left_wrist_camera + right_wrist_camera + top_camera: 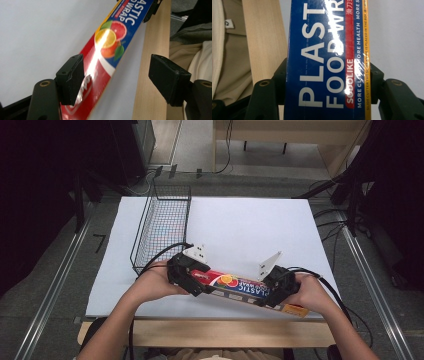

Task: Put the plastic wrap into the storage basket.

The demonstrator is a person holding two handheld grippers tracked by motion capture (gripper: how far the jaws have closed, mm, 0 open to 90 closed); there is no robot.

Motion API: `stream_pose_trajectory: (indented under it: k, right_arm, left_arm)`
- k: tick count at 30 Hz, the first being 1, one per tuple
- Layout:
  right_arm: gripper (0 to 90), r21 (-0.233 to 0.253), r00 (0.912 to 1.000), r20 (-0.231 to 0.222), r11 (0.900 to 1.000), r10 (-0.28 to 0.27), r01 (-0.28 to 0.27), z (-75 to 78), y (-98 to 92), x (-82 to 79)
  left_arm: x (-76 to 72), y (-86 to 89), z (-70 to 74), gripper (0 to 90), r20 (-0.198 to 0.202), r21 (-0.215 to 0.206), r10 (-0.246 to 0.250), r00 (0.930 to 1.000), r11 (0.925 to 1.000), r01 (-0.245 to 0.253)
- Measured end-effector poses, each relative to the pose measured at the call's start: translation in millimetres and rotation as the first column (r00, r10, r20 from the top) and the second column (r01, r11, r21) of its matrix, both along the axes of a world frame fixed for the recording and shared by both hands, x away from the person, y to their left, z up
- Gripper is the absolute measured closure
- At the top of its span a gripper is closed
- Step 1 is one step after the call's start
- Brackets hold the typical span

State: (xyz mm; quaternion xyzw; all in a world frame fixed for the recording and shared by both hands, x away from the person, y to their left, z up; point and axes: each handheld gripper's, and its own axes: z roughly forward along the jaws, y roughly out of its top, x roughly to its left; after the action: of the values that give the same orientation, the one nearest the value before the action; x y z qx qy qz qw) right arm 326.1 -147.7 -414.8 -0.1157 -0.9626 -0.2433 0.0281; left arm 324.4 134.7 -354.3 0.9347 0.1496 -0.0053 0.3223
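Long blue-and-red cardboard plastic-wrap box (pixel 245 292) lies along the near edge of the white table sheet (pixel 250 225) — right gripper (pixel 274 289) clamped tight across its blue end, left gripper (pixel 192 279) spread wide around the red end, one jaw touching. Black wire basket (pixel 162 222) far left.

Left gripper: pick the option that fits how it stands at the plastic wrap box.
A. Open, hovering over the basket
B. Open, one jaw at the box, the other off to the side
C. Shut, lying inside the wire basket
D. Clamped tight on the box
B: in the left gripper view the left gripper is open, one jaw beside the plastic wrap box and the other standing clear over the table's wooden edge.
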Motion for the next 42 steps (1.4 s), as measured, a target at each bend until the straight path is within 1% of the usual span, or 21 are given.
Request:
stream_pose_trajectory:
  k: [3, 6, 7, 11, 14, 17, 18, 19, 21, 23, 24, 25, 26, 27, 30, 31, 34, 36, 37, 40, 42]
  right_arm:
    - [41.2, -0.008, 0.9996, 0.009, 1.000, 0.026, -0.026, 2.0, 6.1, -3.4]
    - [41.2, -0.012, 0.9990, 0.009, 0.999, 0.043, -0.043, 4.3, 9.6, -5.7]
    - [41.2, -0.008, 0.9980, 0.022, 0.998, 0.060, -0.059, 6.8, 13.4, -7.3]
    - [41.2, -0.013, 0.9969, 0.019, 0.997, 0.076, -0.076, 9.7, 18.3, -9.7]
    - [41.2, -0.027, 0.9950, 0.043, 0.996, 0.090, -0.089, 11.6, 26.4, -12.4]
    - [41.2, -0.029, 0.9931, 0.034, 0.993, 0.112, -0.111, 14.5, 32.8, -13.1]
    - [41.2, -0.030, 0.9903, 0.057, 0.992, 0.126, -0.125, 19.0, 37.2, -13.9]
    - [41.2, -0.030, 0.9903, 0.057, 0.992, 0.126, -0.125, 19.0, 37.2, -13.9]
    - [41.2, -0.025, 0.9886, 0.071, 0.991, 0.133, -0.131, 24.8, 41.1, -13.2]
    - [41.2, -0.033, 0.9883, 0.070, 0.991, 0.135, -0.133, 25.7, 42.9, -12.8]
    - [41.2, -0.041, 0.9875, 0.080, 0.990, 0.136, -0.133, 26.7, 44.5, -14.0]
    - [41.3, -0.039, 0.9874, 0.073, 0.990, 0.141, -0.138, 28.2, 47.6, -13.3]
    - [41.3, -0.039, 0.9874, 0.073, 0.990, 0.141, -0.138, 28.2, 47.6, -13.3]
    - [41.2, -0.046, 0.9842, 0.091, 0.988, 0.152, -0.148, 30.1, 51.2, -13.0]
    - [41.2, -0.068, 0.9815, 0.114, 0.987, 0.154, -0.147, 32.3, 56.0, -13.8]
    - [41.3, -0.084, 0.9774, 0.139, 0.985, 0.160, -0.149, 34.5, 59.9, -14.9]
    - [41.3, -0.088, 0.9753, 0.155, 0.986, 0.157, -0.145, 35.8, 62.6, -15.2]
    - [41.3, -0.086, 0.9752, 0.152, 0.985, 0.161, -0.149, 34.9, 62.7, -15.2]
    - [41.3, -0.097, 0.9719, 0.157, 0.982, 0.175, -0.161, 32.7, 63.4, -16.4]
    - [41.2, -0.105, 0.9700, 0.154, 0.979, 0.188, -0.173, 30.1, 64.1, -17.4]
    - [41.0, -0.091, 0.9719, 0.134, 0.979, 0.193, -0.182, 27.2, 63.1, -16.1]
  left_arm:
    - [-0.4, -7.9, -3.0, 27.7, 0.007, 0.015, -0.031, 0.9995, 0.9994, 0.031]
    - [-2.3, -18.2, -8.8, 27.7, 0.007, 0.063, -0.065, 0.9979, 0.9959, 0.064]
    - [-3.5, -23.2, -11.9, 27.0, 0.013, 0.080, -0.080, 0.9967, 0.9937, 0.079]
    - [-5.6, -29.2, -14.9, 25.7, 0.021, 0.087, -0.099, 0.9948, 0.9915, 0.097]
    - [-6.8, -31.4, -18.1, 25.7, 0.025, 0.111, -0.116, 0.9930, 0.9874, 0.112]
    - [-8.7, -31.7, -22.8, 22.6, 0.036, 0.128, -0.126, 0.9913, 0.9843, 0.121]
    - [-9.3, -31.7, -24.4, 21.6, 0.040, 0.127, -0.132, 0.9905, 0.9838, 0.126]
    - [-9.5, -31.8, -25.9, 21.6, 0.049, 0.129, -0.140, 0.9889, 0.9827, 0.133]
    - [-10.2, -33.0, -29.5, 21.9, 0.057, 0.156, -0.155, 0.9862, 0.9772, 0.144]
    - [-10.4, -33.0, -30.3, 27.3, 0.051, 0.159, -0.153, 0.9870, 0.9768, 0.143]
    - [-10.4, -32.9, -30.6, 27.3, 0.034, 0.153, -0.158, 0.9868, 0.9766, 0.151]
    - [-10.0, -33.5, -31.2, 30.0, 0.025, 0.164, -0.156, 0.9874, 0.9750, 0.150]
    - [-10.0, -33.5, -31.2, 28.9, 0.025, 0.164, -0.156, 0.9874, 0.9750, 0.150]
    - [-8.6, -34.6, -32.7, 27.5, 0.017, 0.183, -0.141, 0.9898, 0.9736, 0.136]
    - [-7.5, -34.9, -33.3, 25.9, 0.027, 0.204, -0.137, 0.9902, 0.9705, 0.129]
    - [-7.9, -34.9, -34.0, 25.8, 0.033, 0.198, -0.123, 0.9919, 0.9735, 0.114]
    - [-8.5, -32.6, -34.8, 26.1, 0.052, 0.198, -0.124, 0.9909, 0.9739, 0.112]
    - [-8.5, -32.3, -35.5, 27.1, 0.046, 0.205, -0.135, 0.9897, 0.9709, 0.123]
    - [-10.4, -33.3, -38.7, 34.2, 0.029, 0.204, -0.151, 0.9881, 0.9686, 0.142]
    - [-11.9, -34.0, -41.8, 35.8, 0.016, 0.212, -0.159, 0.9872, 0.9654, 0.152]
    - [-12.6, -33.6, -41.4, 36.5, 0.012, 0.211, -0.164, 0.9864, 0.9646, 0.158]
